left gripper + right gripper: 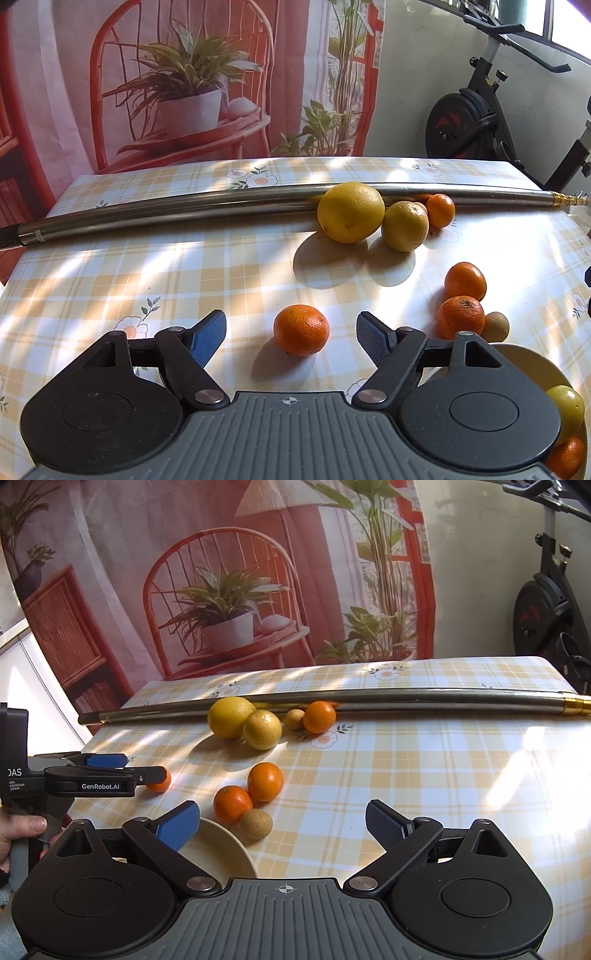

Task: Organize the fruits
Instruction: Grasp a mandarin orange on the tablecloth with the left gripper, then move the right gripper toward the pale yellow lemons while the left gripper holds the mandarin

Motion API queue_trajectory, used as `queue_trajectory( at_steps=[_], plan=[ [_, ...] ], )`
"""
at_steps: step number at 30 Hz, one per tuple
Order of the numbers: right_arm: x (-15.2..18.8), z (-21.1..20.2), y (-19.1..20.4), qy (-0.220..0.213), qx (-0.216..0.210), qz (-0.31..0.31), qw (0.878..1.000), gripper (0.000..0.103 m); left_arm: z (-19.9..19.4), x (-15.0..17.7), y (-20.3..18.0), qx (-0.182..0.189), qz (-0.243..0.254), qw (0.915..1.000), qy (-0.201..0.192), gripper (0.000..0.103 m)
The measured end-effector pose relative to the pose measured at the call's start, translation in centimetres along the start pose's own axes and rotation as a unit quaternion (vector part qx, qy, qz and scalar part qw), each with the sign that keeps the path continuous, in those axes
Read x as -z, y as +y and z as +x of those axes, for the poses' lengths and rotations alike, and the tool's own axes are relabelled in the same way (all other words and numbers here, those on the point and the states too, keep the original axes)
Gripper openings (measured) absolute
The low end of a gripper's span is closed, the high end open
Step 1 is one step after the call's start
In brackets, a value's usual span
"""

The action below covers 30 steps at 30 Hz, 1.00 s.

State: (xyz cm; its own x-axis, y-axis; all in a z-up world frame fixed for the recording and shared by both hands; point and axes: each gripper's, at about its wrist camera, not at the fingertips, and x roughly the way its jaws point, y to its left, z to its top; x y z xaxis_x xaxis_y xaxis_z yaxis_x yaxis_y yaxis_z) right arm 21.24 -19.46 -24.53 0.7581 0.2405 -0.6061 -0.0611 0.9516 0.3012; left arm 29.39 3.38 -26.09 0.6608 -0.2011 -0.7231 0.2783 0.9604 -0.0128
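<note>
My left gripper (291,328) is open with a tangerine (301,329) on the table between its blue pads, not gripped. In the right wrist view the left gripper (122,766) is at the left with that tangerine (160,781) behind its tip. My right gripper (282,825) is open and empty above the cream bowl (225,849). Two tangerines (265,781) (232,804) and a small brown fruit (256,823) lie just beyond the bowl. A big yellow citrus (229,717), a smaller one (262,729), a brown fruit (294,719) and a tangerine (319,716) lie against the pipe.
A long steel pipe (184,210) lies across the far side of the checked tablecloth (147,266). In the left wrist view the bowl (532,362) at the lower right holds a yellow fruit (567,408) and a tangerine (565,456). An exercise bike (476,122) stands behind the table.
</note>
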Motion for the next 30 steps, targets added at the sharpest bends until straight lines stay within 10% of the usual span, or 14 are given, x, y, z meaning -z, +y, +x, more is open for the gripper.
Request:
queue_trajectory(
  at_steps=[5,16,30],
  plan=[
    [0.1,-0.2,-0.1,-0.003,0.004,0.002,1.000,0.085,0.5,0.2,0.1,0.013,-0.009,0.9999,0.003,0.052],
    [0.3,-0.5,0.0,-0.006,0.000,0.004,1.000,0.079,1.4,0.4,-0.1,0.009,-0.011,0.9999,0.007,0.037],
    [-0.1,-0.4,-0.1,-0.013,0.006,0.001,1.000,0.077,-0.7,0.6,-1.0,0.011,0.008,0.9997,-0.020,0.036]
  ],
)
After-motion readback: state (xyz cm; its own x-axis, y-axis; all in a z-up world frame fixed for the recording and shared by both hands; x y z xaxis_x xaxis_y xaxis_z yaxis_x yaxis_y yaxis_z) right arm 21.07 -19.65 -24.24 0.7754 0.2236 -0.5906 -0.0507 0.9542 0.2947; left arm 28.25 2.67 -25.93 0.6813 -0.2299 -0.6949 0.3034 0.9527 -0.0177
